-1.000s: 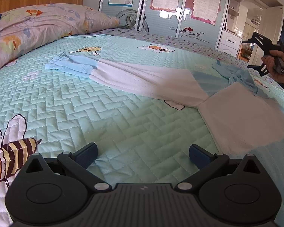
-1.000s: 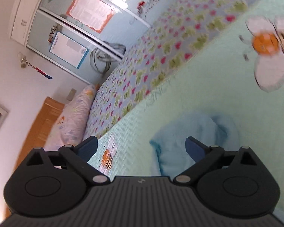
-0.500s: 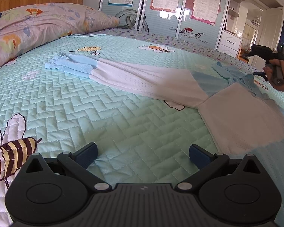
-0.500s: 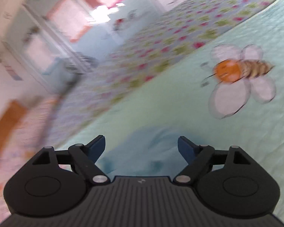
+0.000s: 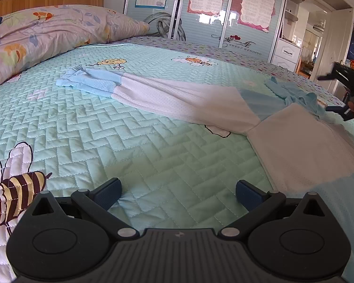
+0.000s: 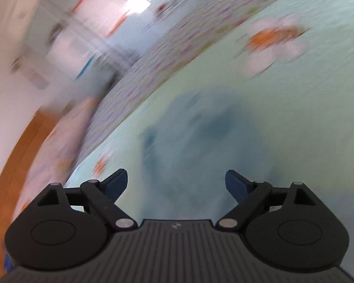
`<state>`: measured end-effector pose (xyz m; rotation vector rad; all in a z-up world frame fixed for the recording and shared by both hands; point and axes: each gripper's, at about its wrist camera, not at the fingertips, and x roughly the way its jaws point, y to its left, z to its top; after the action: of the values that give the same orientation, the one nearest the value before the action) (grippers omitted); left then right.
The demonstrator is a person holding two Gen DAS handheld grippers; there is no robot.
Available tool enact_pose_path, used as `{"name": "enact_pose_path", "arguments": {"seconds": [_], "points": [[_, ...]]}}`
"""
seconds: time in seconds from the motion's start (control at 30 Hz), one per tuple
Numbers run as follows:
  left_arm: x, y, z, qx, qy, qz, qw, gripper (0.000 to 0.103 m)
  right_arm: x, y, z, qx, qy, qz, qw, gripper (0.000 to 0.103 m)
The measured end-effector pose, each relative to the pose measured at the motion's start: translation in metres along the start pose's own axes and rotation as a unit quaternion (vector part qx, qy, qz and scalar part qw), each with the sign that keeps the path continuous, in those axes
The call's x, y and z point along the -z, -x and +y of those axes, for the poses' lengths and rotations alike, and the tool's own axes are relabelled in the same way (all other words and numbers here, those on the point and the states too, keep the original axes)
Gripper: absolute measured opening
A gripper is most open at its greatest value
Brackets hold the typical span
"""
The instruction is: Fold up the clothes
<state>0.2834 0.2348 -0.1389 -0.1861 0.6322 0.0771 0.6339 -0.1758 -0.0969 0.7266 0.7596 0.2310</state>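
Note:
A white and pale-blue garment [image 5: 186, 101] lies spread across the mint quilted bedspread [image 5: 129, 146], one long sleeve reaching left to its blue cuff [image 5: 82, 80]. Its white body [image 5: 302, 146] lies at the right, with a crumpled blue part [image 5: 295, 94] beyond it. My left gripper [image 5: 178, 191] hovers open over bare quilt, left of the body. My right gripper [image 5: 339, 94], held in a hand at the far right, is just beside the crumpled blue part. In the blurred right wrist view my right gripper [image 6: 175, 184] is open, with blue cloth [image 6: 200, 136] ahead of it.
A floral pillow [image 5: 47, 30] and wooden headboard [image 5: 42, 0] stand at the back left. Wardrobe doors with posters [image 5: 224, 11] rise behind the bed. A flowered border [image 5: 200, 47] runs along the far edge. Bee prints [image 5: 16, 188] mark the quilt.
The right gripper has come down from above the bed's right side to the crumpled blue cloth; its view has swung and blurred. The left gripper has held still, open.

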Motion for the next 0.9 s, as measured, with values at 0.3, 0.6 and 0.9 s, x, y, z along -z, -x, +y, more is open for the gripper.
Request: {"name": "enact_pose_path", "arguments": {"seconds": [0.3,0.6,0.9], "points": [[0.0,0.001,0.002,0.009,0.01,-0.003,0.9999,0.102,0.068,-0.051,0.099,-0.058,0.081,0.151,0.984,0.084],[0.0,0.003,0.006,0.018,0.022,-0.006,0.9996,0.102,0.115,-0.071,0.135,-0.066,0.094,0.212,0.971,0.066],[0.0,0.004,0.009,0.023,0.027,-0.008,0.9993,0.102,0.118,-0.091,0.165,-0.019,0.161,0.202,0.966,0.053]]}}
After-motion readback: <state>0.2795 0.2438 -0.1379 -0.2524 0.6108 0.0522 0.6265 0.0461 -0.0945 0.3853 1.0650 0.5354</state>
